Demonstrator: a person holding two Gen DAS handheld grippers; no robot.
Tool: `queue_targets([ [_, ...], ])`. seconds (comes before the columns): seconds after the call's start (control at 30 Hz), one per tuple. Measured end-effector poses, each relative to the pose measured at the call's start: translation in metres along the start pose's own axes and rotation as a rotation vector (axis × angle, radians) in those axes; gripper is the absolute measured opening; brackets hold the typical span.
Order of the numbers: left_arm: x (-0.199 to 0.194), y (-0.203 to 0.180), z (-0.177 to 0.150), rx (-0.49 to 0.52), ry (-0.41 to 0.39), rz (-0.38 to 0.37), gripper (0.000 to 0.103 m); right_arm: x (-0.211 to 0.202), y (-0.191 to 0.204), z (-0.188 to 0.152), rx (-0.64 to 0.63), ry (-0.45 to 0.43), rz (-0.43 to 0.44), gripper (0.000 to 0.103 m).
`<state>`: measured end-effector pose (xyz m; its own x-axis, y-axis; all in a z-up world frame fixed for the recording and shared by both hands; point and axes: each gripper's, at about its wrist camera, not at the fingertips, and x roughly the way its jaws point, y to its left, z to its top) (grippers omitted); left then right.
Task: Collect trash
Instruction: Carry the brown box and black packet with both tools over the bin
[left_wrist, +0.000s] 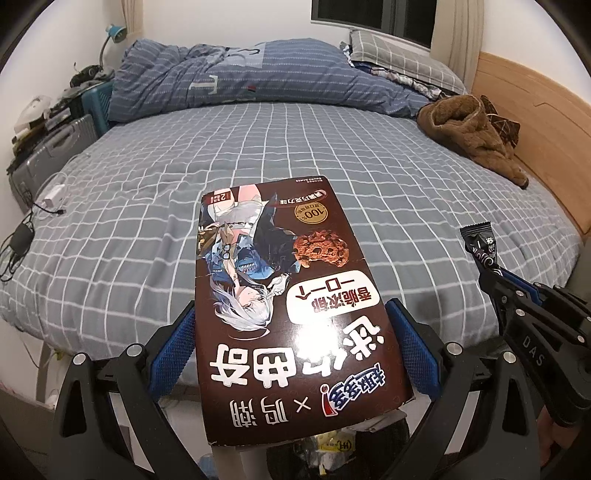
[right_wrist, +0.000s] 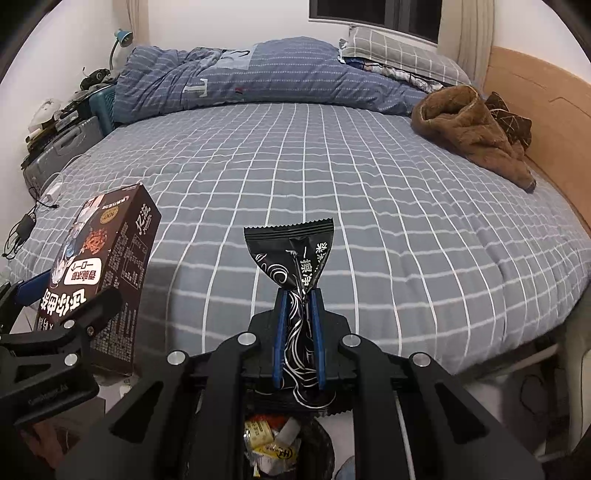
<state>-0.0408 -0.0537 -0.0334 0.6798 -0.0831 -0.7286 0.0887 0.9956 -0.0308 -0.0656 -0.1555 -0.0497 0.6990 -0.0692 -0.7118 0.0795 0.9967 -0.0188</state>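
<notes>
A brown cookie box (left_wrist: 280, 295) with a cartoon figure on its face sits clamped between the blue pads of my left gripper (left_wrist: 291, 325), held above the near edge of the bed. The same cookie box (right_wrist: 99, 269) shows at the left of the right wrist view. My right gripper (right_wrist: 298, 295) is shut on a crumpled black snack wrapper (right_wrist: 295, 254) whose crimped top fans out above the pads. That wrapper (left_wrist: 480, 243) and the right gripper (left_wrist: 491, 273) appear at the right of the left wrist view. Below both grippers stands a trash bin (right_wrist: 317, 443) with several wrappers inside.
The bed (right_wrist: 332, 177) carries a grey checked sheet, a folded blue duvet (right_wrist: 236, 77) at the far side and a brown fleece garment (right_wrist: 472, 125) at the right by the wooden headboard (right_wrist: 546, 110). Cables and a charger (left_wrist: 22, 232) lie at the bed's left edge beside a grey suitcase (left_wrist: 48, 147).
</notes>
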Motion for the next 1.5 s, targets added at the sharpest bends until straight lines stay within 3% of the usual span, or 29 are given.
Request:
queue_targets([
  [0.87,-0.068,-0.004,-0.093,-0.028,0.061,0.001,0.095,-0.061,0.013,-0.093,-0.022,0.073,0.034,0.012],
  [1.27,-0.068,0.002,-0.133,-0.028,0.134,0.010,0.095,-0.060,0.012,-0.132,-0.030,0.154,0.015,0.012],
  [1.5,-0.050,0.014,-0.155,-0.053,0.173,0.024,0.095,-0.030,0.015,-0.163,-0.050,0.246,0.008,0.012],
])
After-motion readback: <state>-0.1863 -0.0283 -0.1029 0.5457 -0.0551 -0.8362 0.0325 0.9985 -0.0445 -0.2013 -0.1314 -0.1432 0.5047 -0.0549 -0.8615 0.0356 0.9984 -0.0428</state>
